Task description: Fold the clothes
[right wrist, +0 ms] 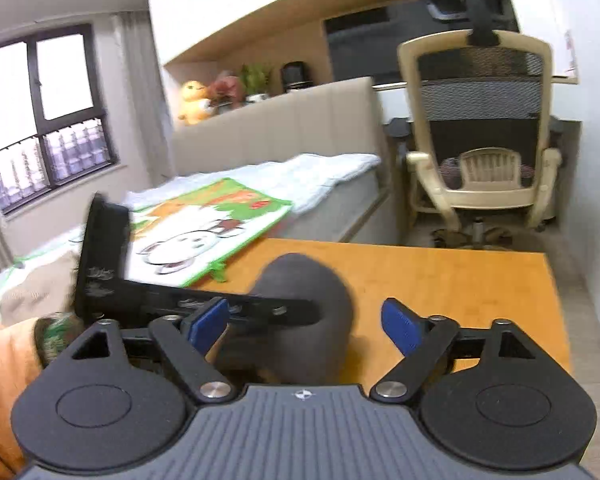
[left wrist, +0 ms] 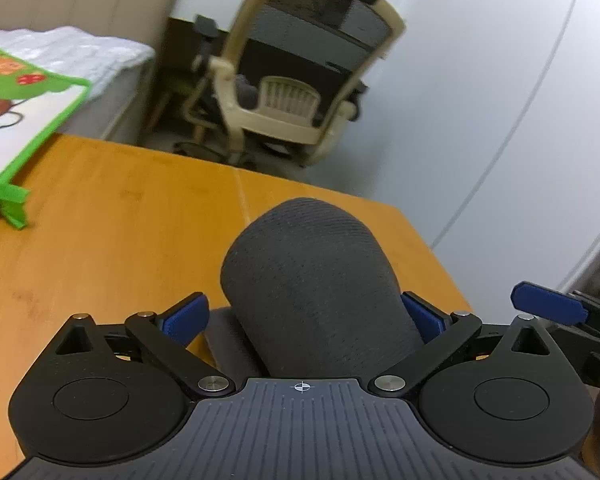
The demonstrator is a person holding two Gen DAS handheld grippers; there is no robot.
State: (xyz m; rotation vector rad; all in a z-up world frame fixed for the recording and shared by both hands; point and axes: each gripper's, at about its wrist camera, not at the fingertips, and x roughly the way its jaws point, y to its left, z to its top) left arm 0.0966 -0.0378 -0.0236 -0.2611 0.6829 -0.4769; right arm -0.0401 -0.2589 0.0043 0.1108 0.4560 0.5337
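- Dark grey knit garment (left wrist: pixel 312 288), rolled or bunched into a rounded hump, sits on the table (left wrist: pixel 112 216) near its right side; more grey cloth lies flat under it at the left.
- Left hand-held gripper (left wrist: pixel 304 316): blue fingers spread wide on both sides of the garment, the cloth filling the gap; right finger touches it, and whether the left one does I cannot tell.
- Right hand-held gripper (right wrist: pixel 306 326): blue fingers wide apart, nothing between them; garment (right wrist: pixel 312 312) sits ahead, toward the left finger, partly behind the left gripper's black body.
- Right gripper's blue fingertip shows at the right edge of the left wrist view, just beside the left gripper.
- Orange sleeve (right wrist: pixel 4 360) with a patterned cuff at the lower left of the right wrist view.
- Green-edged cartoon mat (right wrist: pixel 204 232) overlaps the table's far left corner and the bed (right wrist: pixel 332 176).
- Beige office chair (right wrist: pixel 484 140) beyond the table; plush toy (right wrist: pixel 194 102) on the ledge behind the headboard.
- No container seen on the table.
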